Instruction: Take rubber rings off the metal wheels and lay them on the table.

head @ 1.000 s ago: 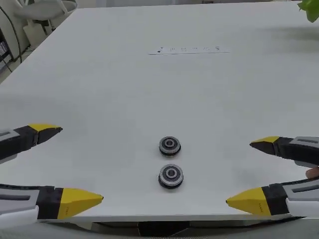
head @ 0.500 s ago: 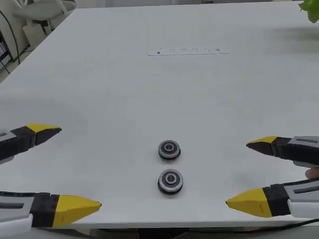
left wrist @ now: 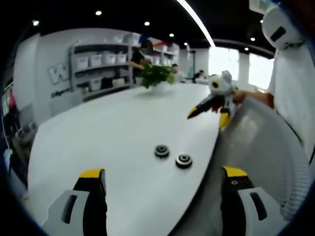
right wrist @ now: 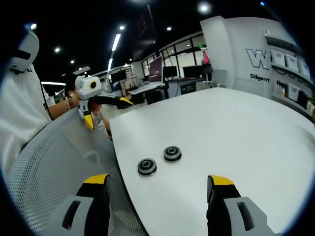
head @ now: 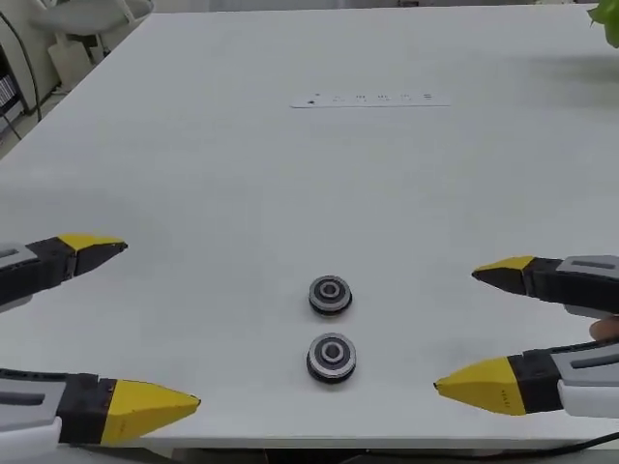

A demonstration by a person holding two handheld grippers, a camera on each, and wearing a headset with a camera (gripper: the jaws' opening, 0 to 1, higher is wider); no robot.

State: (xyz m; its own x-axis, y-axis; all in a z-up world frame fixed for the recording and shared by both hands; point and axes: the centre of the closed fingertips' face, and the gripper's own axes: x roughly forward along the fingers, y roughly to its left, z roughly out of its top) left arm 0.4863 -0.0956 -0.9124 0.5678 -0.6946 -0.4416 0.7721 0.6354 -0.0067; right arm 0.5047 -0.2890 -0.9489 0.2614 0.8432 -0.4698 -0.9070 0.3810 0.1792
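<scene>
Head view looks down on a white table [head: 290,174] with two small metal wheels lying flat near its near edge, close together but apart. The far wheel [head: 330,295] sits just beyond the near wheel [head: 332,357], and both are roughly midway between the grippers. Each wheel has a dark outer band, probably its rubber ring, though the wheels are too small to be sure.

The left gripper [head: 162,323] comes in from the left with its yellow-tipped jaws spread wide and nothing between them. The right gripper [head: 455,331] comes in from the right, also wide and holding nothing. Both point inward toward the wheels and are well apart from them. A strip of small markings [head: 369,99] lies far across the table.

Left gripper view has the two wheels ahead between its own jaws, with the right gripper beyond them and a leafy plant [left wrist: 155,74] at the far end of the table. Right gripper view shows both wheels near the table edge and the left gripper beyond.
</scene>
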